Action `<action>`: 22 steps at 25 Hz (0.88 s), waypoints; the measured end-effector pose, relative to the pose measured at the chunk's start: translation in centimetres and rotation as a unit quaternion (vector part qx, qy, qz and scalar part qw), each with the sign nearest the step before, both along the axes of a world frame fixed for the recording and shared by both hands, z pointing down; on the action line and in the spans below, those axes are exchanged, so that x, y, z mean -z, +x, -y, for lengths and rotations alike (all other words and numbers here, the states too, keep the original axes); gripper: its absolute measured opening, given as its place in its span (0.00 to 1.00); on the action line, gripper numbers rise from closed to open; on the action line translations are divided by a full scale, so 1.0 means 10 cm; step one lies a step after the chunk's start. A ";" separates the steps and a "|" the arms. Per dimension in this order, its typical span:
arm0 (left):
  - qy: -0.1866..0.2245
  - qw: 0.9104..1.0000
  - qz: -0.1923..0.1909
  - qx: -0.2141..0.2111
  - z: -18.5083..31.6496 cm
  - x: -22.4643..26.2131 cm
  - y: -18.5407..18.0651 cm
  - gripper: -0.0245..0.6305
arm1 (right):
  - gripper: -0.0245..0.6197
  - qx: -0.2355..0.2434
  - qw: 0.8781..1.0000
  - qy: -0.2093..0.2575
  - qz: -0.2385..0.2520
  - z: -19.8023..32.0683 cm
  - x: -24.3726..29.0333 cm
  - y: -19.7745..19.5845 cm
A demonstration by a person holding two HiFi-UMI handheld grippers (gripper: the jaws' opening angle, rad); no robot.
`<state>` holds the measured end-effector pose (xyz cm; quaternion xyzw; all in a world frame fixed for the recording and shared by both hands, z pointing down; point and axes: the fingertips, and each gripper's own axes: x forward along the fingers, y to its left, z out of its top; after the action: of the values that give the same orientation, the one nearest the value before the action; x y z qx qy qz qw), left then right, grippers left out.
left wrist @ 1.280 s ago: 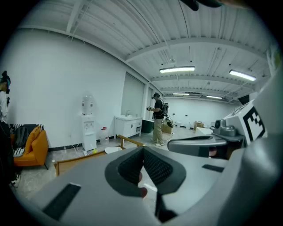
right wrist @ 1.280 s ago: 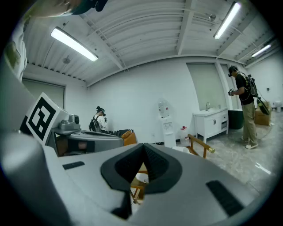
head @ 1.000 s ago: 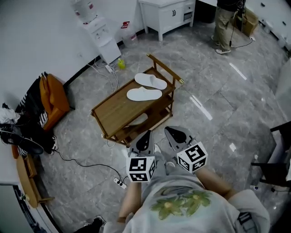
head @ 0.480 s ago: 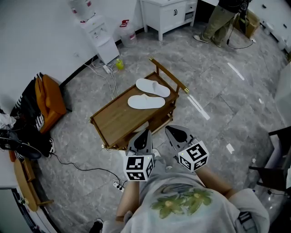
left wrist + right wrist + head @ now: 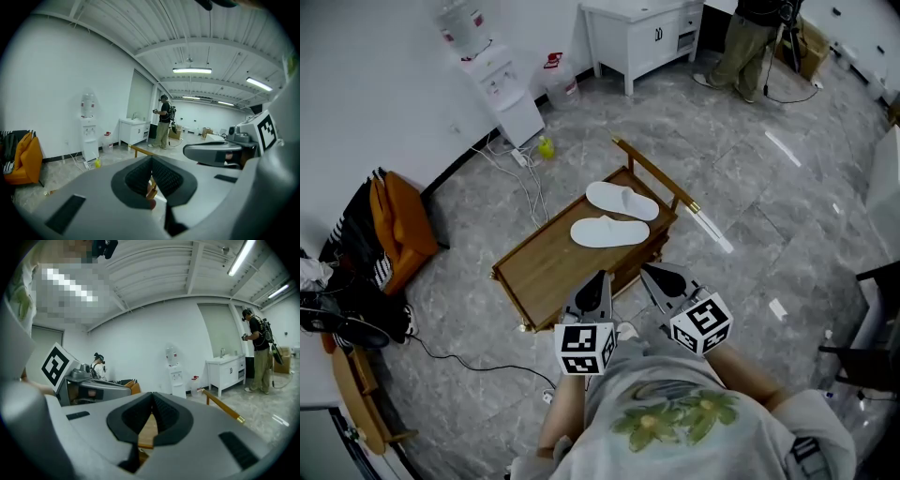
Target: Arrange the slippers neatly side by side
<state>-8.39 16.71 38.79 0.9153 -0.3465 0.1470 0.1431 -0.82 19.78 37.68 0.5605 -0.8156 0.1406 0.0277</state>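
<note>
Only the head view shows the two white slippers: one (image 5: pixel 622 200) lies above the other (image 5: pixel 608 232) in the frame, just beside it and at a slight angle to it, both on the right-hand end of the top of a wooden cart (image 5: pixel 546 267). The gripper views miss the slippers. Through its jaws the left gripper view gives a sliver of the cart's wood, and further off a water dispenser (image 5: pixel 87 126), a white cabinet (image 5: pixel 133 132) and a person standing (image 5: pixel 163 122) under ceiling strip lights. The right gripper view adds the cart's wooden rail (image 5: pixel 223 407) with its brass-coloured end. The cart stands at the centre of the head view on a grey, marble-patterned tile floor. An orange bag (image 5: pixel 401 216) leans at the left wall, and cables (image 5: pixel 521 169) trail from the dispenser. The left gripper (image 5: pixel 601 277) and right gripper (image 5: pixel 651 273) sit side by side at lower centre, in front of the person's shirt, tips at the cart's near edge. Both are clenched with nothing between the pads. The slippers lie above them in the frame, clear of both tips.
</note>
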 end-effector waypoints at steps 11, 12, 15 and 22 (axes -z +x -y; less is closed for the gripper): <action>-0.008 0.999 0.004 -0.040 0.27 -0.09 0.16 0.05 | 0.17 0.005 1.000 -0.027 -0.007 0.23 -0.16 0.05; -0.010 0.999 0.005 -0.039 0.31 -0.10 0.16 0.05 | 0.19 0.006 0.999 -0.030 -0.011 0.27 -0.18 0.07; -0.022 0.999 0.006 -0.033 0.41 -0.18 0.15 0.05 | 0.22 0.009 0.999 -0.040 -0.017 0.38 -0.25 0.12; -0.043 0.999 0.002 -0.022 0.73 -0.25 0.22 0.05 | 0.29 0.025 0.997 -0.058 -0.036 0.75 -0.37 0.30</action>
<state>-6.16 9.41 41.28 0.9155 -0.3195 0.1671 0.1786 2.14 12.31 41.35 0.5425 -0.8181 0.1666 0.0929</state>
